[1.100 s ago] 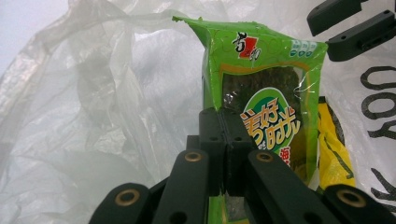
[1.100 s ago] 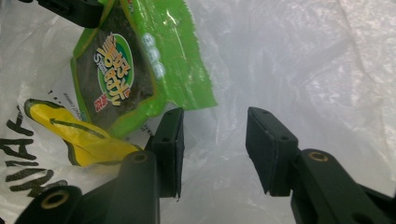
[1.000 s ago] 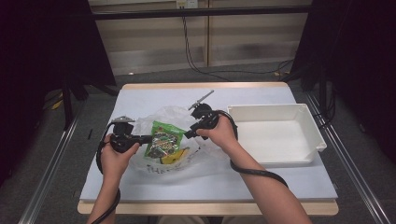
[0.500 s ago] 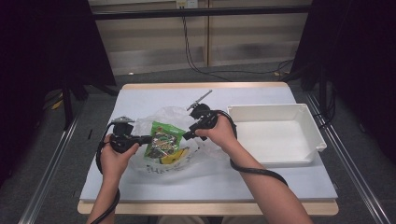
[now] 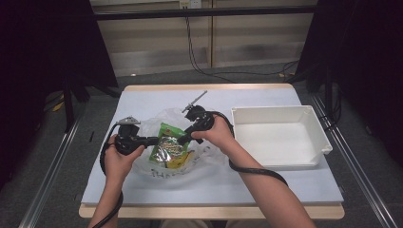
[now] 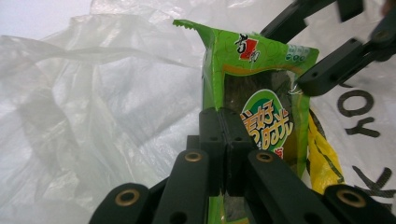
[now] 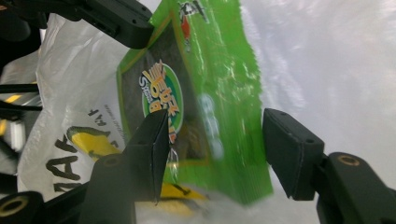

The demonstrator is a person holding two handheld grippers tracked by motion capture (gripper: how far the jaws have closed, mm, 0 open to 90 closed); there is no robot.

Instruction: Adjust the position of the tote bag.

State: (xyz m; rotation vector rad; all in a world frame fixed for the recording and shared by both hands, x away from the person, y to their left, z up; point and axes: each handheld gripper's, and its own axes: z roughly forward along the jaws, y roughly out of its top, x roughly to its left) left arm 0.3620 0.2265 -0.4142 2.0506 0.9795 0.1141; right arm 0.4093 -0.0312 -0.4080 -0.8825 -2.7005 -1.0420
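A green snack packet (image 5: 167,145) lies in the mouth of a clear plastic bag (image 5: 157,118) on the table. My left gripper (image 5: 151,140) is at the bag's left side. In the left gripper view its jaws are pressed together on the thin plastic (image 6: 140,116), right in front of the packet (image 6: 261,70). My right gripper (image 5: 183,140) comes in from the right. Its jaws have just been opening and now stand either side of the packet's (image 7: 210,70) lower end, gripper (image 7: 217,149) open, pads off it. A yellow packet (image 7: 88,140) lies underneath in the bag.
A white tray (image 5: 271,110) stands at the right of the table. The bag has black lettering (image 6: 359,116) on its side. Pale blue tabletop (image 5: 266,190) runs between the bag and the near edge. Cables trail from both grippers.
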